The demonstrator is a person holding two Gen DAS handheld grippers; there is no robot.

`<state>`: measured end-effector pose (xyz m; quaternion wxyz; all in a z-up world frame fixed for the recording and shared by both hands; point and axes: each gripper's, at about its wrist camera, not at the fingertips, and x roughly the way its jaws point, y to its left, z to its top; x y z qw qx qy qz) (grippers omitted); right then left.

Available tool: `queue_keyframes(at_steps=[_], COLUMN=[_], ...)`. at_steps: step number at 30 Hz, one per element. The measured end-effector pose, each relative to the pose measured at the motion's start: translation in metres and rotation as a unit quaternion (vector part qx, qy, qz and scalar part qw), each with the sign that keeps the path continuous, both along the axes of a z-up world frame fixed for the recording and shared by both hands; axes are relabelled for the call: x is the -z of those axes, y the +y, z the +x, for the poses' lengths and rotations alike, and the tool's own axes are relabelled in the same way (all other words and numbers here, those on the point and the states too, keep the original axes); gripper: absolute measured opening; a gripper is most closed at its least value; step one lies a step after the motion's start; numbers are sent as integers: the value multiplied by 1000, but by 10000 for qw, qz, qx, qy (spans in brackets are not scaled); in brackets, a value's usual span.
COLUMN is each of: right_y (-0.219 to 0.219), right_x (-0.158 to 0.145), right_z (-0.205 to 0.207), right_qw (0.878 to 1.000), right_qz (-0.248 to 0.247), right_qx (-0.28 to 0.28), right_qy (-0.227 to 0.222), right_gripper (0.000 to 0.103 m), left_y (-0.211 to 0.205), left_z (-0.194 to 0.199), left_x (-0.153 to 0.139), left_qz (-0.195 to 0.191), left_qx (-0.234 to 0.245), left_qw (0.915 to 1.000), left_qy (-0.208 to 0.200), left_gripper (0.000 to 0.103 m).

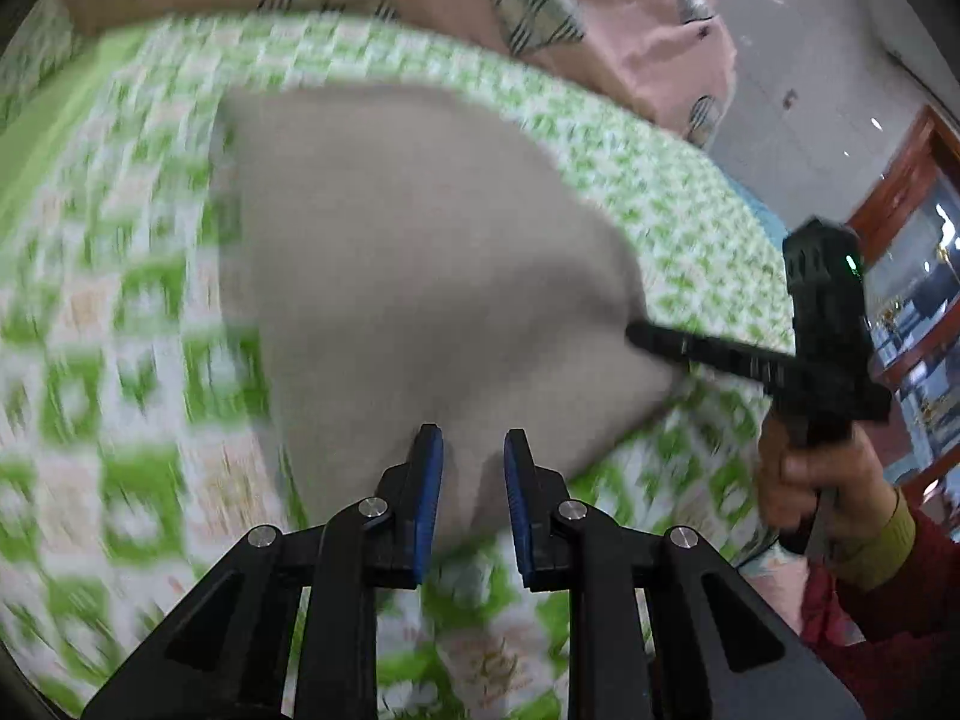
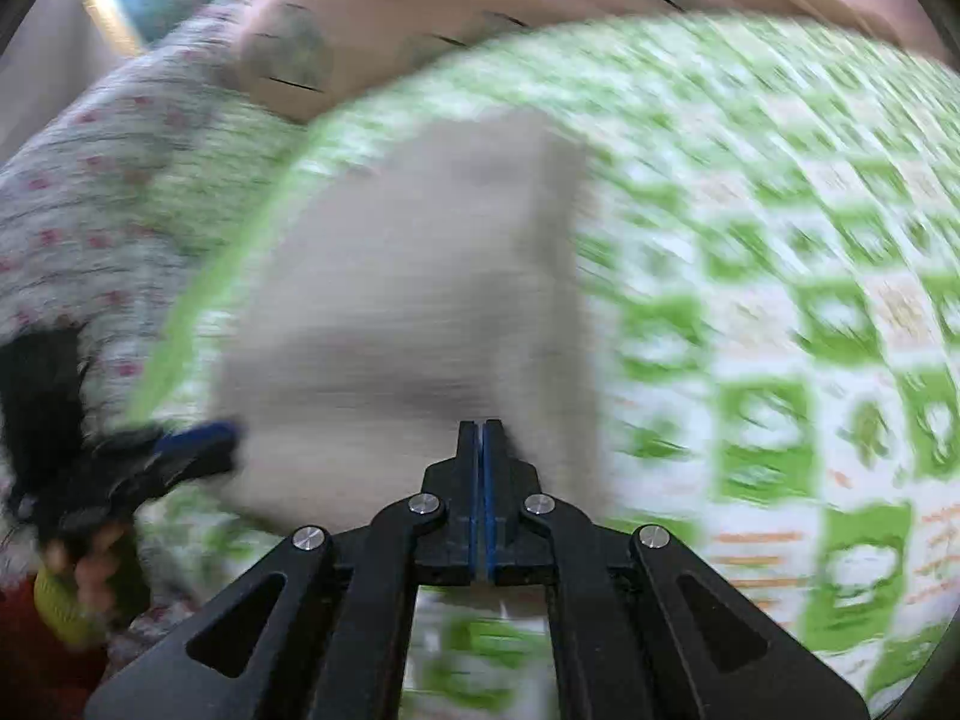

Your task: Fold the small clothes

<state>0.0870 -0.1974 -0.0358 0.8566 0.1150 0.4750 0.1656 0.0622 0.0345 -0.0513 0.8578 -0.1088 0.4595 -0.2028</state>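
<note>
The left claw is seen with its blue-padded fingers held apart, a gap showing between them; the near edge of the grey garment lies in that gap, but whether the pads touch it cannot be told through the blur. The right claw is seen with its two fingers pressed together, and the near edge of the grey garment is pinched at their tips. In the left wrist view the right claw is shown reaching to the garment's right edge, gripped by the right hand. The garment is spread on a green-and-white checked bedsheet, with the sheet visible around it on all sides. Beyond the garment, a pink patterned cloth is heaped at the sheet's far edge. To the garment's left, in the right wrist view, a pale quilt with red dots is seen.
</note>
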Motion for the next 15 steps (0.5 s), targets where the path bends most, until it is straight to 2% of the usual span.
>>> queue_keyframes(at_steps=[1,3,5,7,13,15], right_y=[-13,-21,-13,-6,-1,-1], right_x=[11,14,9,7,1,-5], right_z=[4,4,3,1,-5,-8], right_qw=[9993,9986,9997,9999,9988,9984], right_qz=[306,450,158,-132,-484,-556], right_qx=[75,119,67,24,7,16], right_qy=[200,232,157,89,-7,-52], right_gripper=[0,0,0,0,0,0], left_y=[3,8,10,6,-7,-11], left_z=[-5,-9,-9,-12,-21,-27], left_x=[7,8,9,8,1,-5], left_qz=[-101,-292,-410,-336,-50,66], left_qx=[-42,-130,-241,-323,-680,-702], left_qw=[9999,9995,9989,9989,9976,9973], left_qy=[-10,-24,36,2,-114,-186], left_gripper=[16,15,13,13,15,20])
